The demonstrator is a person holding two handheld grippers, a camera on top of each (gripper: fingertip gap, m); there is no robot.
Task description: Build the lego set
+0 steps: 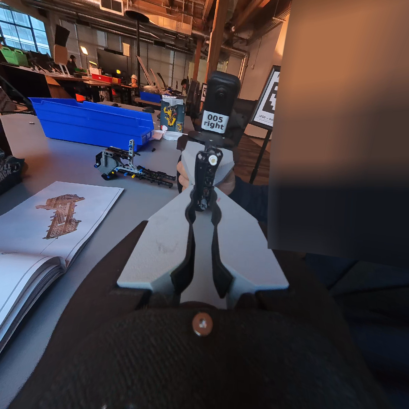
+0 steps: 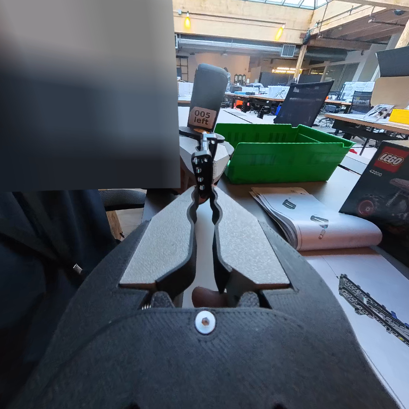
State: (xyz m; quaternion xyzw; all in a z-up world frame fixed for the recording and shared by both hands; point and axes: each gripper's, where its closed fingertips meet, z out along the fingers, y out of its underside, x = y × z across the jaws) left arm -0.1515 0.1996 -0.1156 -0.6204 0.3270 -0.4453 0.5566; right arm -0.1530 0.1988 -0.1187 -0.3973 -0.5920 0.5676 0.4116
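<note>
The two grippers face each other tip to tip above the table's near edge, with one small Lego part between them. My right gripper [image 2: 203, 192] is shut on the lower end of a black beam with holes [image 2: 201, 172]. A grey connector [image 2: 207, 143] sits on the beam's far end. My left gripper [image 1: 202, 199] is shut on that grey connector [image 1: 203, 205], and the black beam [image 1: 204, 174] runs from it to the right gripper [image 1: 208, 155]. A tan pin [image 1: 213, 159] sits in the beam near the right gripper. A part-built black and grey assembly [image 1: 130, 166] lies on the table.
An open instruction booklet [image 1: 55, 221] lies to the left, and it also shows in the right wrist view [image 2: 309, 217]. A blue bin [image 1: 93, 121] and an upright Lego box [image 1: 172, 115] stand behind the assembly. A green bin [image 2: 276, 152] and a larger Lego box [image 2: 380, 181] stand to the right. Left and right tips are no more than a few centimetres apart.
</note>
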